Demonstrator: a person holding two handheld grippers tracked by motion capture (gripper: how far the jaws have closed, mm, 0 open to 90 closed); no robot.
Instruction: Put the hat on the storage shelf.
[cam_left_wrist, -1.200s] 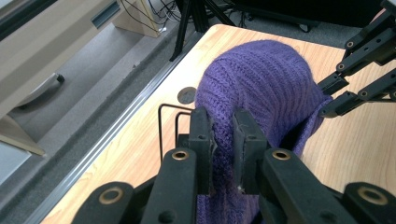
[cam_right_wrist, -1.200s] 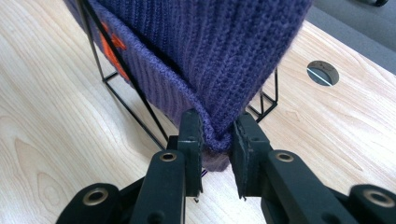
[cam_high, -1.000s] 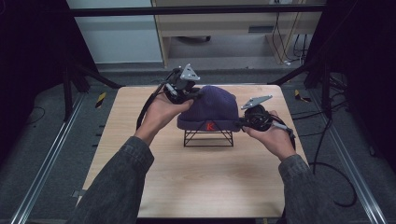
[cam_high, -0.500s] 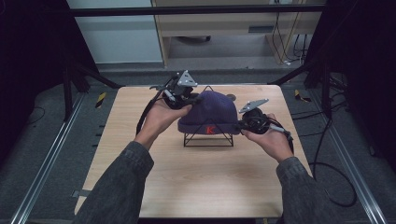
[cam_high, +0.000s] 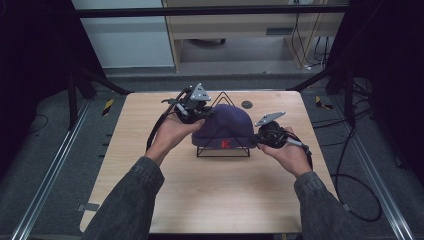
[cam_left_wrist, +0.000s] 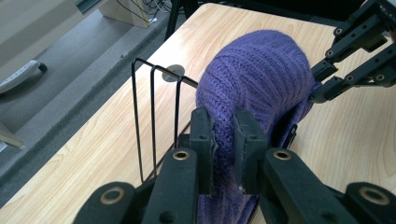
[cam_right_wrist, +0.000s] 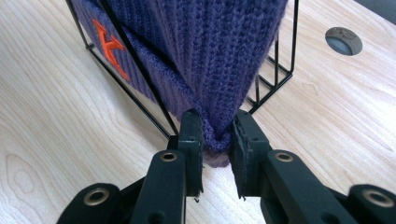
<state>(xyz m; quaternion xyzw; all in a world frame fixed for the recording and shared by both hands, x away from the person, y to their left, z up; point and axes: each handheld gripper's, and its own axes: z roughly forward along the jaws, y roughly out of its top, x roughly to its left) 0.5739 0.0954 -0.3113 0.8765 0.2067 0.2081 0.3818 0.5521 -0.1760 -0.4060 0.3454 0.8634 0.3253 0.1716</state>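
Note:
A purple knit beanie (cam_high: 224, 126) with an orange K on its cuff drapes over a black triangular wire rack (cam_high: 223, 149) at the table's middle. My left gripper (cam_high: 199, 113) is shut on the beanie's left edge; in the left gripper view its jaws pinch a fold of the knit (cam_left_wrist: 224, 144) beside the rack's wires (cam_left_wrist: 154, 102). My right gripper (cam_high: 259, 136) is shut on the beanie's right edge; in the right gripper view the knit (cam_right_wrist: 215, 135) is clamped low between the jaws, with the K (cam_right_wrist: 108, 46) to the left and the rack (cam_right_wrist: 275, 70) behind.
The wooden table (cam_high: 150, 115) has a round grey cable hole (cam_high: 246, 104) just behind the rack. Metal rails run along the floor on both sides, and cables trail off the right edge (cam_high: 350, 175).
Both grippers, still clamped on the beanie, have shifted slightly toward me, and the hat has settled lower over the rack, whose apex now shows behind it.

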